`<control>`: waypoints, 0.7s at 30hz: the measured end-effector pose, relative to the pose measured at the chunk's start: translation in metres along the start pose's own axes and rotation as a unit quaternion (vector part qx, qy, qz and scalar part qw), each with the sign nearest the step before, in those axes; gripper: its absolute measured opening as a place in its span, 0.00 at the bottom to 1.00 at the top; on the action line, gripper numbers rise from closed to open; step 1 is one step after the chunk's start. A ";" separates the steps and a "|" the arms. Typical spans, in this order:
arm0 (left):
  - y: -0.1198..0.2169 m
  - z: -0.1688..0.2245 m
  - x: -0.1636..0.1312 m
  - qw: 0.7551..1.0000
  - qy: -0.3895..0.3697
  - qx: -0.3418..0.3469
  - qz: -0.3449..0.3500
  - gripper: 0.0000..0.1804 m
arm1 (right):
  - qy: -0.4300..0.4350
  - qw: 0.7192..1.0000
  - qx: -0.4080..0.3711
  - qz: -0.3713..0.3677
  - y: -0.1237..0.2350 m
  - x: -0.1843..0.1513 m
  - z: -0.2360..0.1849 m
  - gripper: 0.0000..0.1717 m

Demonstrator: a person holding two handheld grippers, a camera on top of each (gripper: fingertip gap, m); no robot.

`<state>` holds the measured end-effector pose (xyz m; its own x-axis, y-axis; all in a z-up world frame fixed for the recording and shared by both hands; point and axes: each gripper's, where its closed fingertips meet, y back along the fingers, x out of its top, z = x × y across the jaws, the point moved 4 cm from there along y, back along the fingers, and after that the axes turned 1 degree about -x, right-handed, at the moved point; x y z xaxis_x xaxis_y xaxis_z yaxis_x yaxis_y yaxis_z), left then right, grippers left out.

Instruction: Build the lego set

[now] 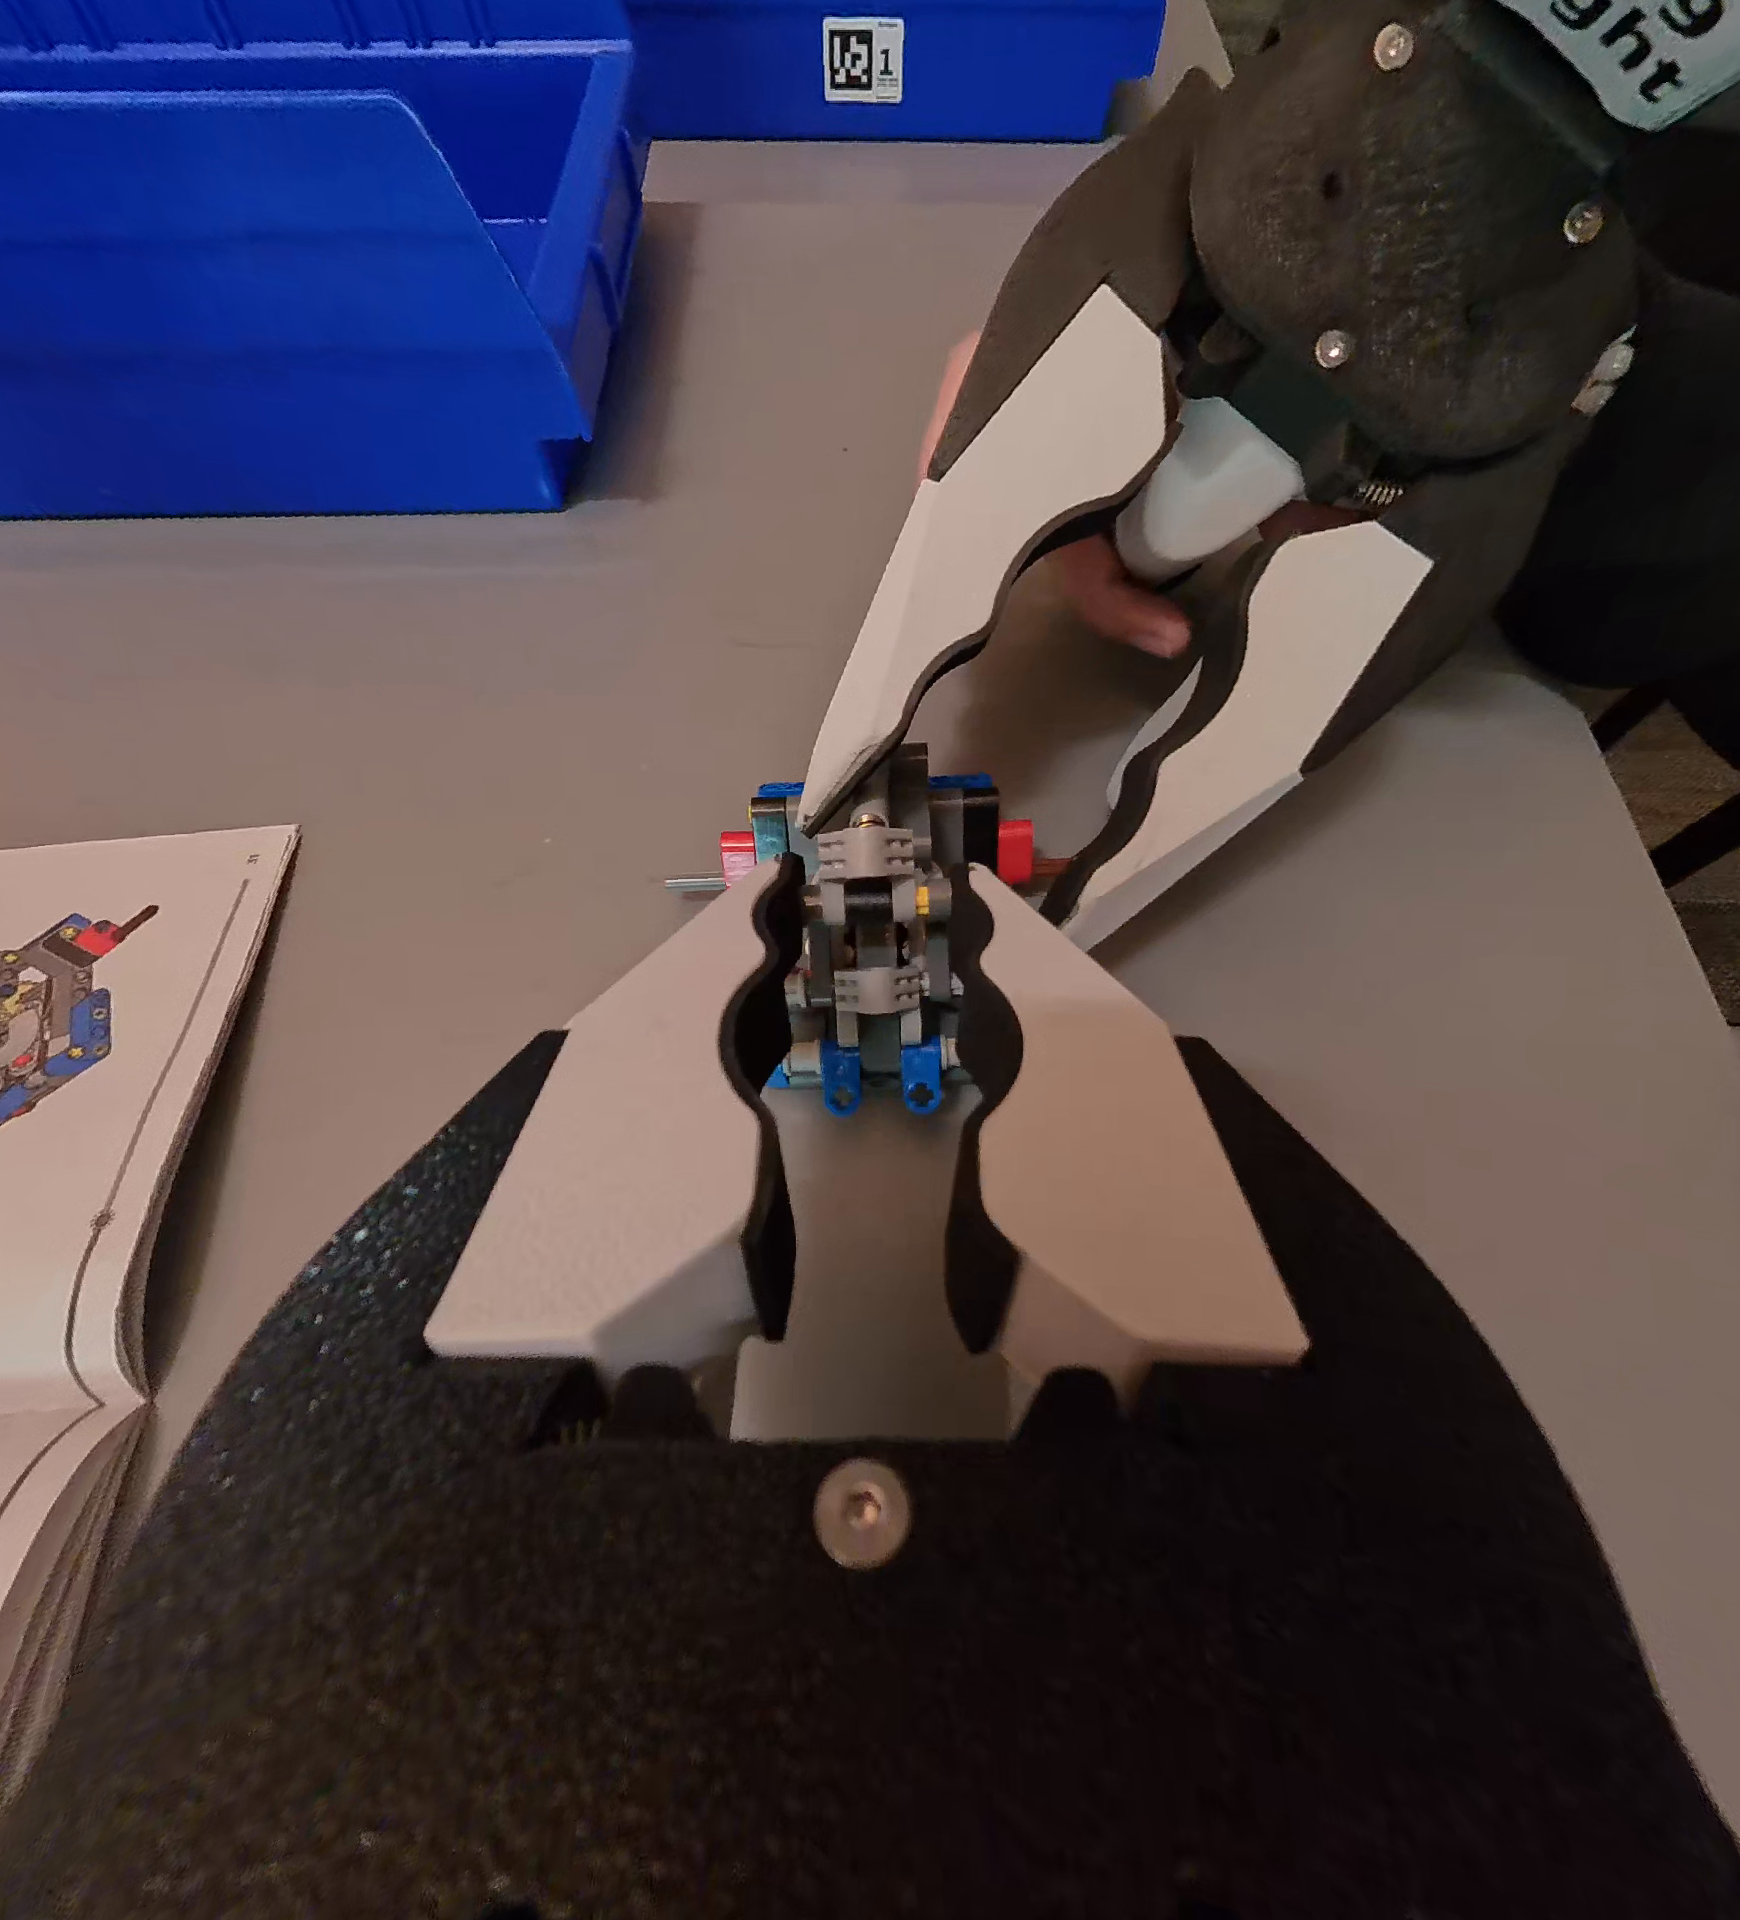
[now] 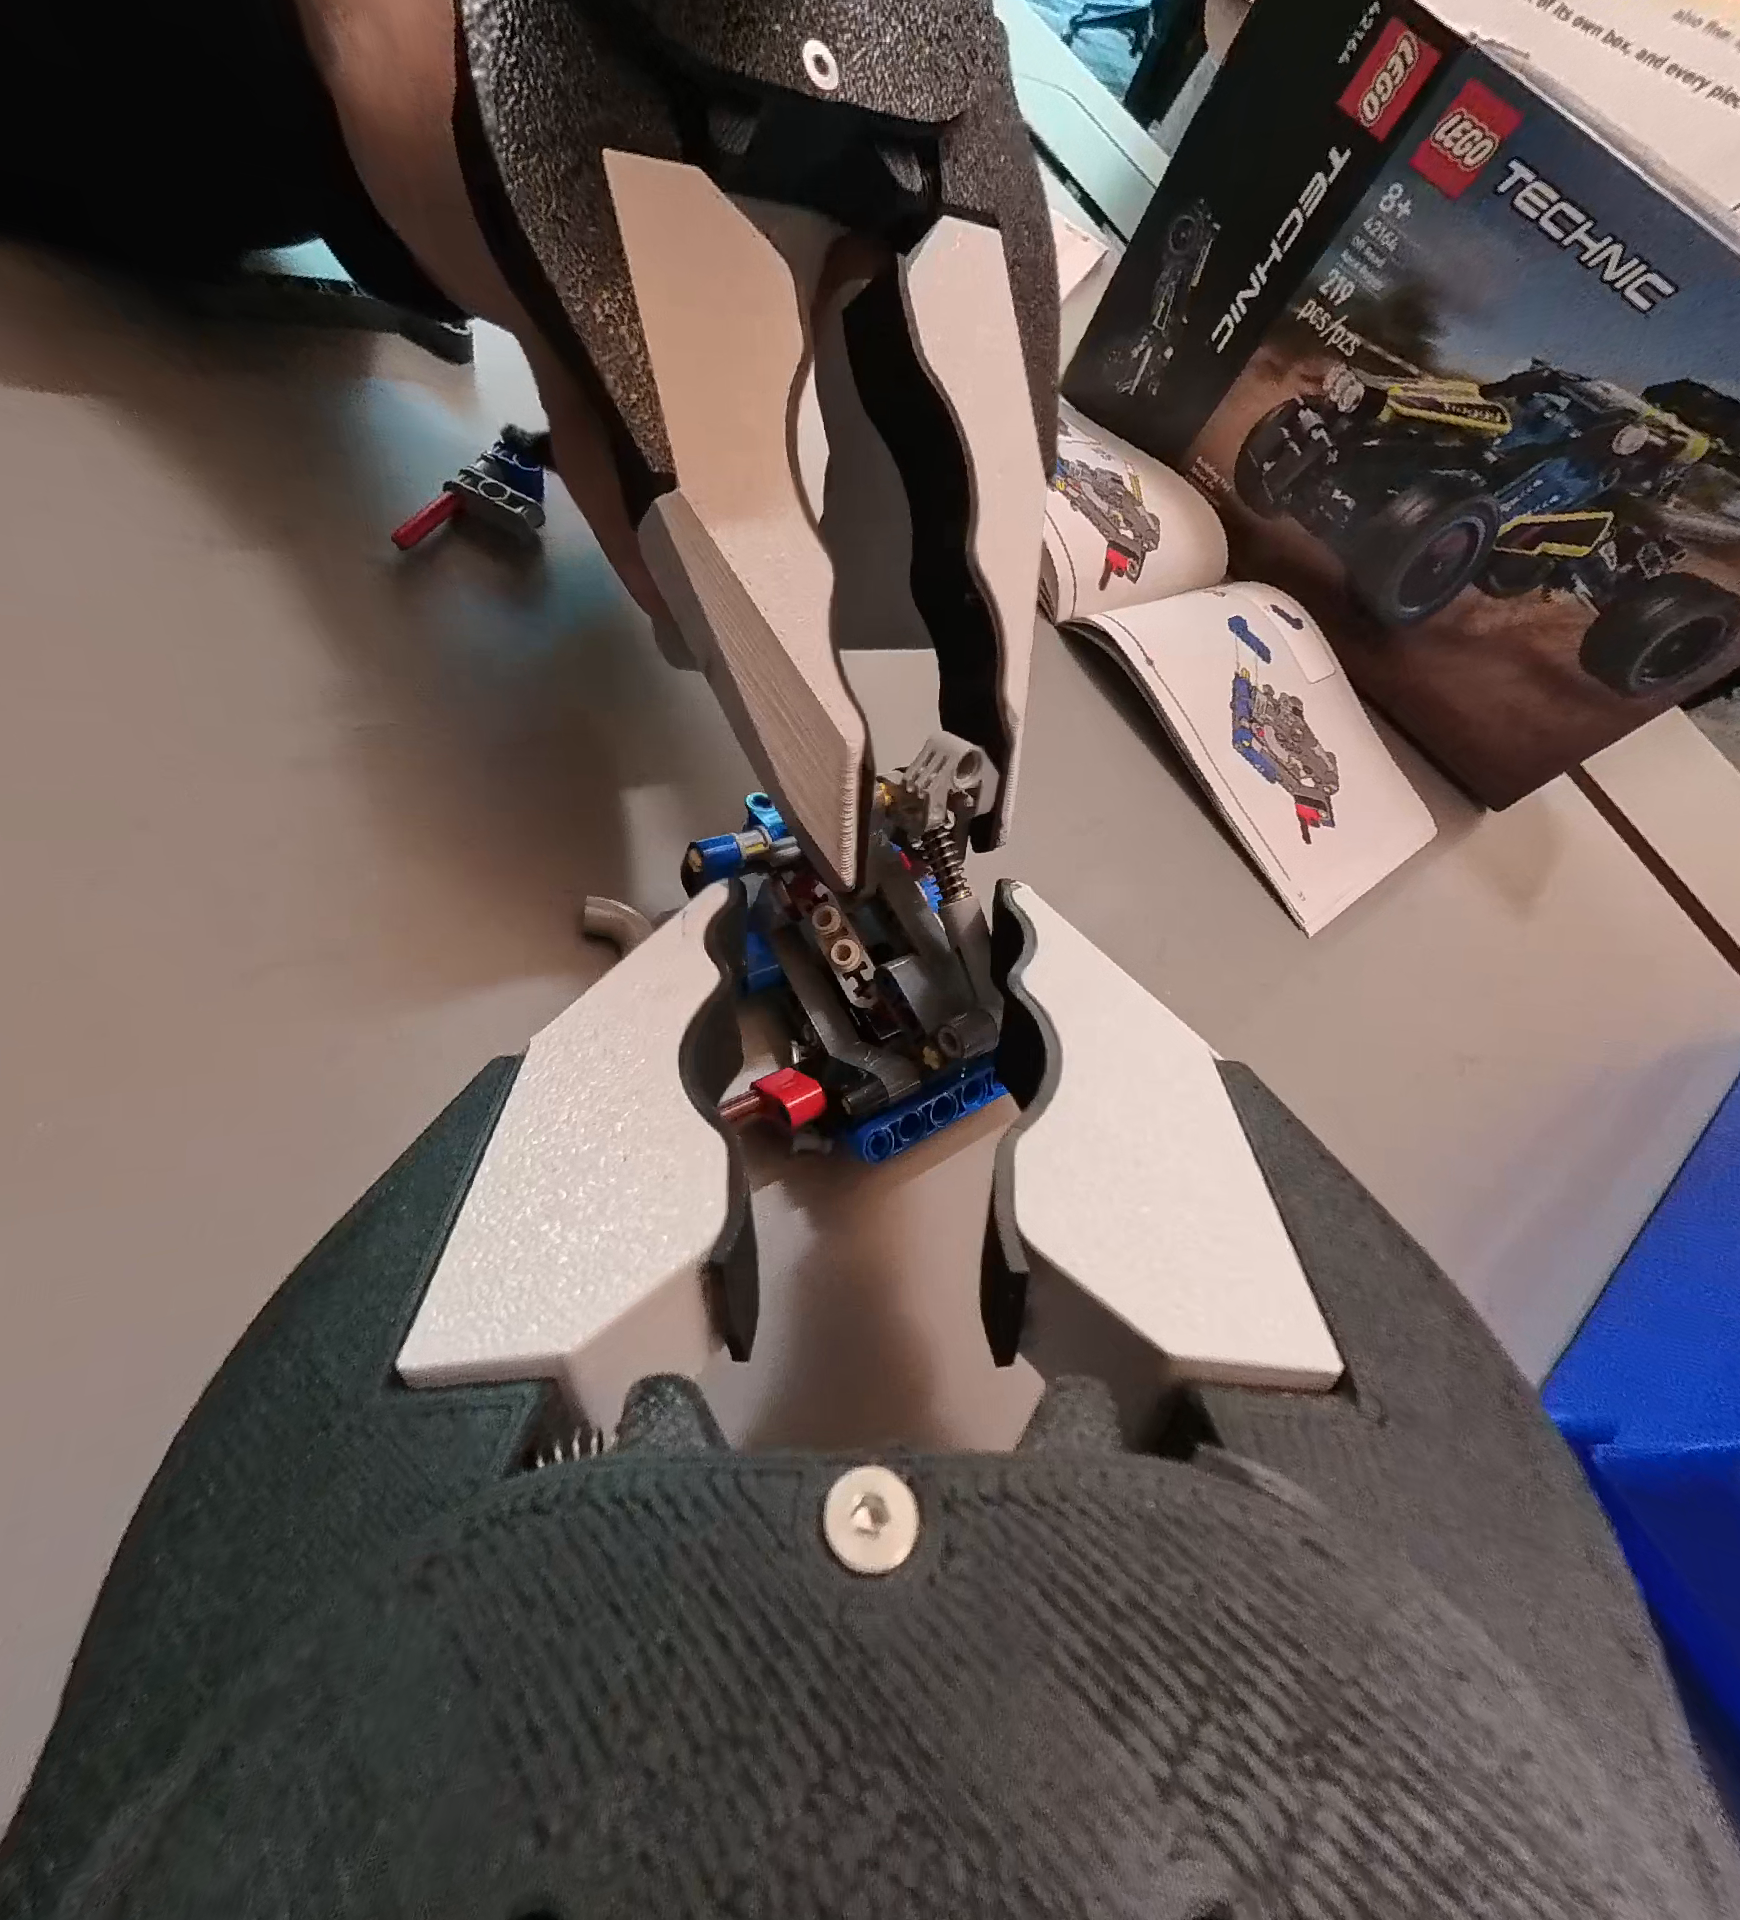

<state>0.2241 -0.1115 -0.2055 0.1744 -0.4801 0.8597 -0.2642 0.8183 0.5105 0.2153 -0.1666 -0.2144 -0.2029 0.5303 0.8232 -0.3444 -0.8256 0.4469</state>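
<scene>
A small brick-built assembly (image 1: 871, 987) of grey, black and blue parts with red bushes stands on the grey table (image 1: 430, 675). My left gripper (image 1: 881, 883) is shut on its upper grey part, with both pads against its sides. In the right wrist view the left gripper (image 2: 923, 842) comes down from above and pinches the grey connector above the spring. My right gripper (image 2: 861, 914) is open and straddles the assembly (image 2: 876, 997) low down. In the left wrist view the right gripper (image 1: 933, 868) reaches in from the upper right, with one tip at the model's back and the other beside a red bush.
Blue bins (image 1: 222, 291) stand at the back left, and another bin (image 2: 1728, 1299) is at the right. An open instruction booklet (image 1: 66, 1039) lies on the left. The product box (image 2: 1468, 416) stands behind the booklet. A small loose sub-assembly (image 2: 497, 488) and a grey curved piece (image 2: 611, 920) lie on the table.
</scene>
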 end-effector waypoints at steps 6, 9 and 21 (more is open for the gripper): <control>0.004 0.000 0.000 0.999 -0.034 0.022 0.003 0.23 | 0.014 1.000 -0.004 -0.013 0.000 -0.005 0.000 0.25; 0.007 0.004 0.002 0.999 -0.031 0.015 0.004 0.22 | 0.013 1.000 -0.010 -0.012 0.003 -0.005 0.003 0.26; 0.006 0.001 0.001 0.999 -0.034 0.019 0.009 0.13 | 0.007 1.000 -0.004 0.016 0.003 0.002 0.001 0.27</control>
<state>0.2214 -0.1075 -0.2018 0.1048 -0.4870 0.8671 -0.3020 0.8151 0.4943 0.2150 -0.1677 -0.2109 -0.2272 0.5072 0.8314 -0.3442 -0.8404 0.4186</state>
